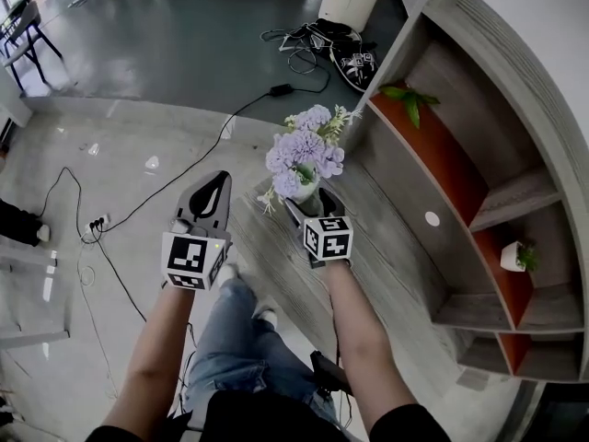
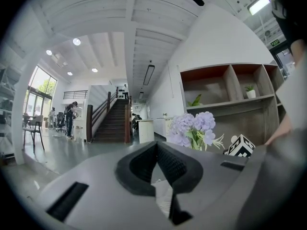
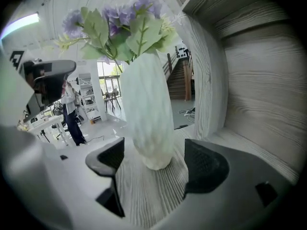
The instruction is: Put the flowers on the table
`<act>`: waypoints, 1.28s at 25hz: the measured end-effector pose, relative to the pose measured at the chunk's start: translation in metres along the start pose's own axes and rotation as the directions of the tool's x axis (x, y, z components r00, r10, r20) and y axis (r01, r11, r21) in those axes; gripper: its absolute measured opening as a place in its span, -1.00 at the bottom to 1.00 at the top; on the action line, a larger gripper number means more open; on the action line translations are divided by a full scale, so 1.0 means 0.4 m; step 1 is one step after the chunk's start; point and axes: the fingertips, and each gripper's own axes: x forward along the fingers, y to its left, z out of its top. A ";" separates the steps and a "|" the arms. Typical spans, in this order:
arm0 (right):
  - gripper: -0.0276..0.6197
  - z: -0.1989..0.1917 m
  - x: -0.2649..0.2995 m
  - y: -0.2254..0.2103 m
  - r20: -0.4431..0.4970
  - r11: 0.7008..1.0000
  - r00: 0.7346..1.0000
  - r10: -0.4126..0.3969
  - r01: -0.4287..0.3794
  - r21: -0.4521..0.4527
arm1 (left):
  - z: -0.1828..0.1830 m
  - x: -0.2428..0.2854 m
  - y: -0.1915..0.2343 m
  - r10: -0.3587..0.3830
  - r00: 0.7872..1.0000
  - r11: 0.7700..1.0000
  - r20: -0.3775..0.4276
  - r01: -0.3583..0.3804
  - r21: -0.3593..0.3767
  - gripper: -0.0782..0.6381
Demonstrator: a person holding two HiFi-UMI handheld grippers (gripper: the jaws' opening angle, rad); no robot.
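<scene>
A bunch of pale purple flowers stands upright in a white ribbed vase on the wood-grain table. My right gripper is open just behind the vase. In the right gripper view the vase rests on the table top, and the right gripper has a jaw on each side of its base with a gap to each. My left gripper hangs left of the table's edge, shut with nothing in it. From the left gripper, the flowers show to the right.
A grey and orange shelf unit rises right behind the table, holding a green plant and a small potted plant. Its wall is close to the vase. Cables and a power strip lie on the floor.
</scene>
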 end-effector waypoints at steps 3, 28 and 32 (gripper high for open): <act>0.26 0.001 -0.036 0.003 -0.008 1.000 1.000 0.006 -0.006 -0.008 | 0.010 -0.003 -0.008 0.007 1.000 1.000 0.009 -0.007 -0.010 -0.75; -0.02 0.177 -0.410 0.104 0.104 1.000 0.994 0.021 -0.019 -0.019 | 0.123 -0.104 -0.072 -0.009 0.998 0.996 0.058 0.004 0.086 -0.75; -0.06 0.216 -0.468 0.138 0.128 0.997 0.991 0.039 -0.030 -0.069 | 0.154 -0.126 -0.076 0.011 0.995 0.998 0.095 -0.016 0.058 -0.75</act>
